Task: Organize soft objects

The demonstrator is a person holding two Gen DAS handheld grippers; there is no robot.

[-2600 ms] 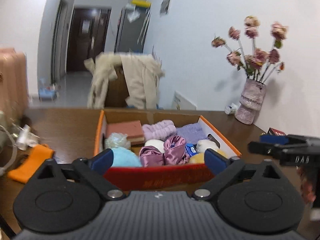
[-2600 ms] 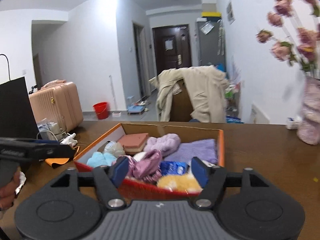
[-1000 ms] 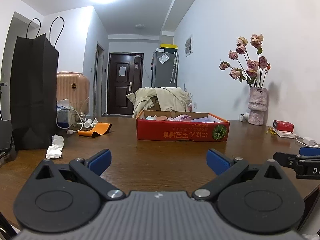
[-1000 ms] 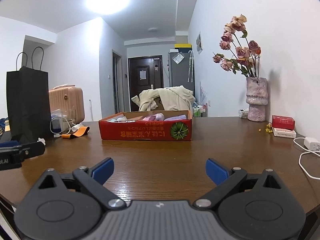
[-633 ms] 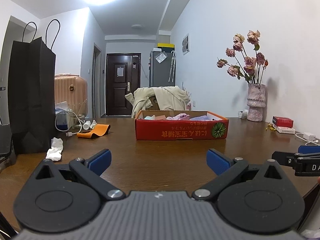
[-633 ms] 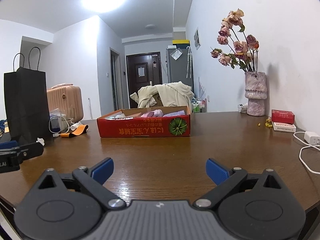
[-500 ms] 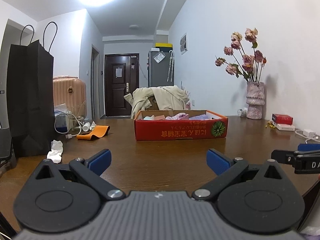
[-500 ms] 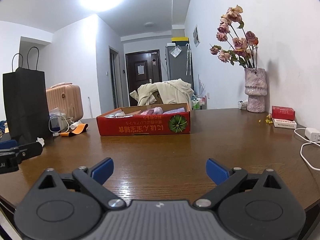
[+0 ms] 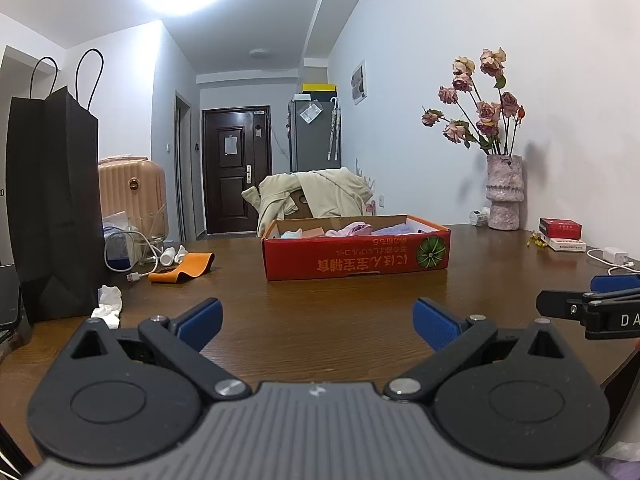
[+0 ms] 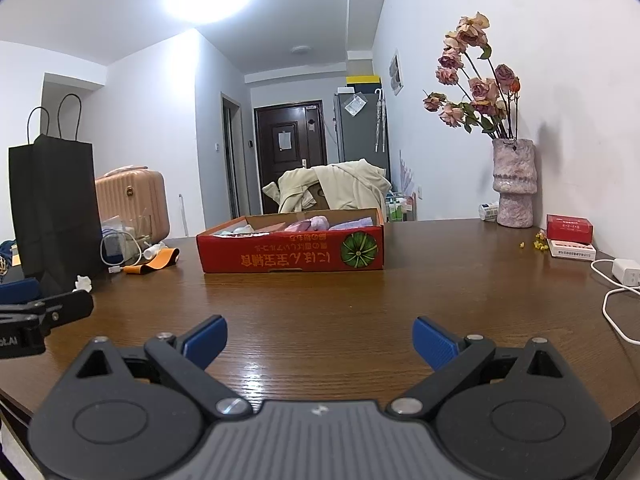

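Left wrist view. Left gripper (image 9: pixel 316 320) low over the near part of the wooden table (image 9: pixel 320 312), fingers spread wide, nothing between the blue pads (image 9: pixel 200 318). Red cardboard box (image 9: pixel 356 258) stands well ahead on the table, apart from both grippers. Soft objects (image 9: pixel 348 229) lie inside it; only their tops clear the rim: pink, lilac, pale blue fabric. Individual items cannot be told apart from this low angle, and the box floor is hidden by the front wall. Right gripper (image 9: pixel 592 304) enters at the right edge, cut off by the frame; only one blue tip and a black bar with partial lettering show, so its opening cannot be read here. Black paper bag (image 9: pixel 52 208) at left hides whatever is behind it. Orange strap (image 9: pixel 184 268) and white cable (image 9: pixel 136 248) lie beside the bag. A crumpled white scrap (image 9: pixel 106 300) lies at the bag's foot; material unclear. Vase of dried roses (image 9: pixel 504 192) stands at the far right against the wall.

Right wrist view. Right gripper (image 10: pixel 320 338) also low over the table (image 10: pixel 360 300), fingers wide apart, empty. Box (image 10: pixel 292 252) ahead and slightly left, again well apart; contents (image 10: pixel 316 223) barely rise above the rim, pink and lilac only. Left gripper (image 10: pixel 36 316) is cut off at the left edge. White charger and cord (image 10: pixel 624 276) run out of frame at right. Red packet (image 10: pixel 570 229) on a flat white box near the vase (image 10: pixel 514 184); print too small to read.
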